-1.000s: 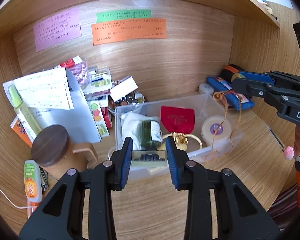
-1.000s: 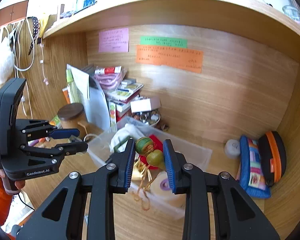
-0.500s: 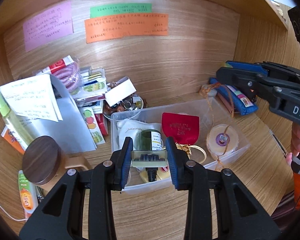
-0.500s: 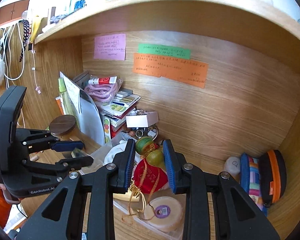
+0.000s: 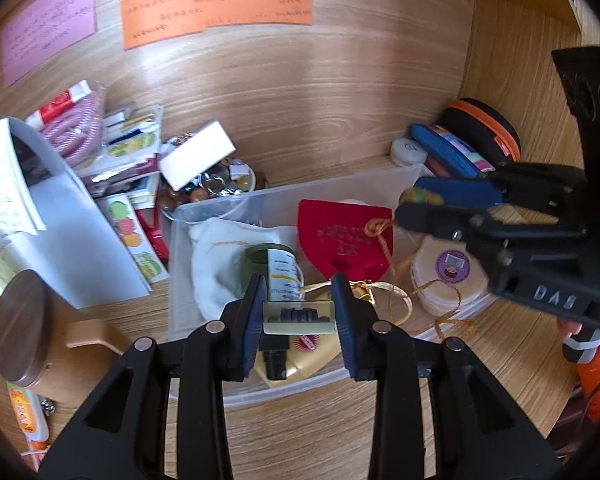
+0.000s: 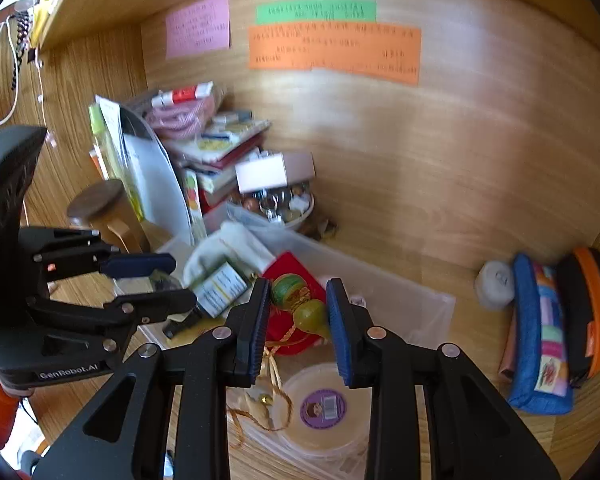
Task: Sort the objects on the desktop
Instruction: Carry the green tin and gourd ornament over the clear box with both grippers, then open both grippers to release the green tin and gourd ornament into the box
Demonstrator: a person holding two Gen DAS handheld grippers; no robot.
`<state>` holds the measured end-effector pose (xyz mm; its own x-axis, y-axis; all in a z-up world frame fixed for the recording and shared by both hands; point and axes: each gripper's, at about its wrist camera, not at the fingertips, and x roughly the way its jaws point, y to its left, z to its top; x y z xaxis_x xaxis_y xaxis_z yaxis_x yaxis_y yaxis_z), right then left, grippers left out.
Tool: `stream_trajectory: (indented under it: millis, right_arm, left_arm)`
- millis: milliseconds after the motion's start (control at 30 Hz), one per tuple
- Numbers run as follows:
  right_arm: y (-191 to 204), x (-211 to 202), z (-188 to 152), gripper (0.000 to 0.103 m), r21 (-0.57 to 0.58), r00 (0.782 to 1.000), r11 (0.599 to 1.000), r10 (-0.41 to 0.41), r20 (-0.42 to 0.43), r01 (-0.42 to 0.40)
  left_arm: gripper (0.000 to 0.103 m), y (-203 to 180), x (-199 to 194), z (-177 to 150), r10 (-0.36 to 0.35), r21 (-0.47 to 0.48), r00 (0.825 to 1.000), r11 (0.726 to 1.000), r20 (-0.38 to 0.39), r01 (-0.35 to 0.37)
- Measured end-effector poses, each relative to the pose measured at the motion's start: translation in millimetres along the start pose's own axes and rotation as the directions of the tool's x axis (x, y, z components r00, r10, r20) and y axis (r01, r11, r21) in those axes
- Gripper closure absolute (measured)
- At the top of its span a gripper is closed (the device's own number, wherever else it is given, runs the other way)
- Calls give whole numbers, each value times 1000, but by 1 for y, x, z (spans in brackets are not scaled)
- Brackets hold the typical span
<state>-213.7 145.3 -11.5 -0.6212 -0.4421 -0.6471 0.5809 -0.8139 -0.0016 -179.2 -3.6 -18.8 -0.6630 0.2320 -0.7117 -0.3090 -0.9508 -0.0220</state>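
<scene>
Right now 2 grippers, both over 1 clear bin (image 5: 236, 394) on the table (image 5: 480, 392). Left gripper (image 5: 299, 312): fingers clenched on 1 small clip (image 5: 299, 315), black w/ a pale body, held above the bin's near end. Right gripper (image 6: 298, 312): fingers clamped on 1 gourd charm (image 6: 302, 302), 2 green bulbs, gold cord hanging down into the bin.

Inside the bin, near to far: 1 yellow tube (image 5: 312, 354), 1 tape roll (image 5: 448, 280) w/ purple sticker, 1 green bottle (image 5: 274, 266), 1 white cloth (image 5: 220, 264), 1 red pouch (image 5: 340, 236).

Left of the bin: 1 wooden mug (image 5: 24, 332) w/ dark lid, then 1 stack of booklets & packets (image 5: 128, 184). Behind the bin: 1 bowl (image 5: 220, 184) of small bits, 1 white box on top. Far right: 1 blue case (image 6: 540, 336), 1 black-orange case (image 6: 592, 304), 1 white pot (image 6: 494, 284). Back wall: 3 notes – 1 pink (image 6: 198, 26), 1 green (image 6: 316, 10), 1 orange (image 6: 334, 52).
</scene>
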Motion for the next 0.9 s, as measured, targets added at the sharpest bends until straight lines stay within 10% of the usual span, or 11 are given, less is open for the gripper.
stream_trajectory:
  millis: [900]
  right_arm:
    - [-8,27,-26,77,-13,996,999,52,-74,-53]
  left_arm:
    - [70,-18,38,-7,-5,9,997,1000,-73,5]
